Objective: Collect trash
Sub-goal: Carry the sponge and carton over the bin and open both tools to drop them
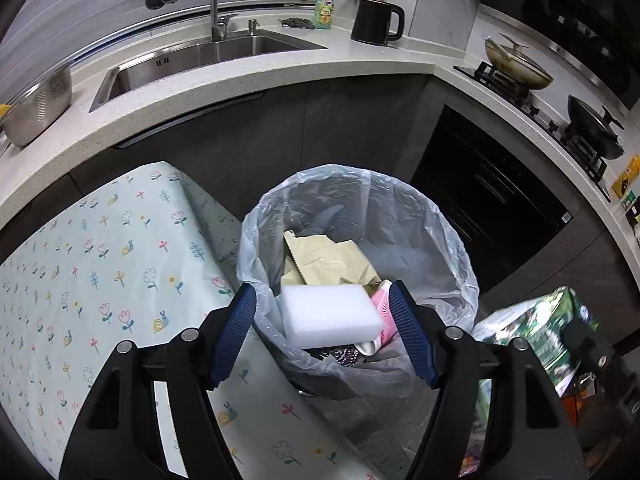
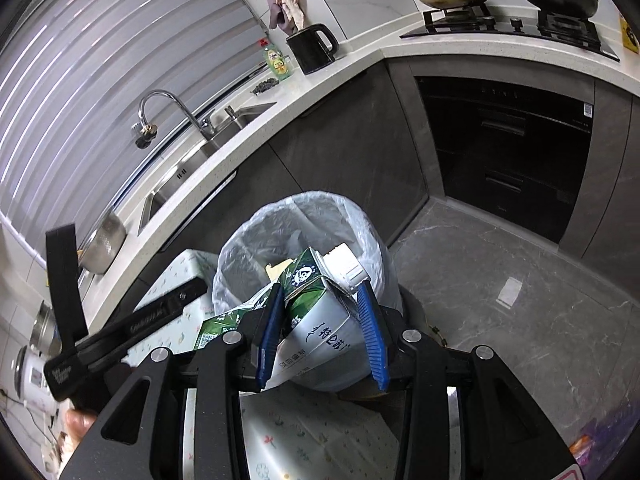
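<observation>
Left gripper (image 1: 324,330): jaws wide, pads clear of the white sponge block (image 1: 332,316) between them; block hangs over the bin mouth, apparently let go. No earlier view to compare.

Right gripper (image 2: 320,332): jaws partly closed, clamped on a crushed green-and-white milk carton (image 2: 316,312), white cap at 1 o'clock, poised at the near rim of the lined trash bin (image 2: 360,236).

Step, as judged: drop-off. Next calls for carrying the carton over the opening before release; it sits at the rim, so it could tip outside.

Bin holds a beige pouch (image 1: 324,256) and pink packet (image 1: 380,300). Floral-cloth table (image 1: 100,280) edge presses at 9 o'clock; cabinet fronts at 12; open grey floor (image 2: 520,300) at 3.
</observation>
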The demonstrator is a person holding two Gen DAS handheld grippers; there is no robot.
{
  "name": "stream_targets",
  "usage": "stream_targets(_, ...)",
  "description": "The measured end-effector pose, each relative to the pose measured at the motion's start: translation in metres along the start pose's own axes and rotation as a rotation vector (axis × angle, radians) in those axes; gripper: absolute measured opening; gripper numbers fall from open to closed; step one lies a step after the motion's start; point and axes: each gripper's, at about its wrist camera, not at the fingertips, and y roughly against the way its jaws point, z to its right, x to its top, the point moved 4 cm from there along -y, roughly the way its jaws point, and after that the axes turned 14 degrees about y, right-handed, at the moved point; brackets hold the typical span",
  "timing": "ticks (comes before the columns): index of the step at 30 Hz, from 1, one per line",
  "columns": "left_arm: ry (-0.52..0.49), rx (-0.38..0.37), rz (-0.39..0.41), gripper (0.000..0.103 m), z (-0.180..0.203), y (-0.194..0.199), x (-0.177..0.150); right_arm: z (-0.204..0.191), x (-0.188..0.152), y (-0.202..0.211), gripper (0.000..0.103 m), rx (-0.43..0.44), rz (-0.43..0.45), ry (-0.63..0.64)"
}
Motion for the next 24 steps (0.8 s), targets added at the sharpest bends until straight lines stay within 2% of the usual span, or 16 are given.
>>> stream_targets(8, 0.047, 0.03, 0.027, 0.067, -0.03, 0.012, 0.007, -0.02, 0.037, -0.019, 0.035, 0.009, 0.038, 0.054)
stream_targets(13, 0.07, 0.06, 0.062, 0.072, -0.05, 0.021, 0.011, -0.041, 0.058, -0.048, 0.036, 0.046, 0.026, 0.086)
stream_targets(15, 0.076, 0.072, 0.069, 0.072, -0.056, 0.024, 0.013, -0.051, 0.063, -0.06, 0.037, 0.028, 0.015, 0.126)
stream_targets(19, 0.091, 0.086, 0.083, 0.078, -0.067, 0.03, 0.013, -0.064, 0.068, -0.065, 0.049, 0.013, 0.019, 0.146)
stream_targets(24, 0.08, 0.109, 0.117, 0.079, -0.074, 0.045, 0.009, -0.076, 0.063, -0.046, 0.055, 0.01, 0.024, 0.184)
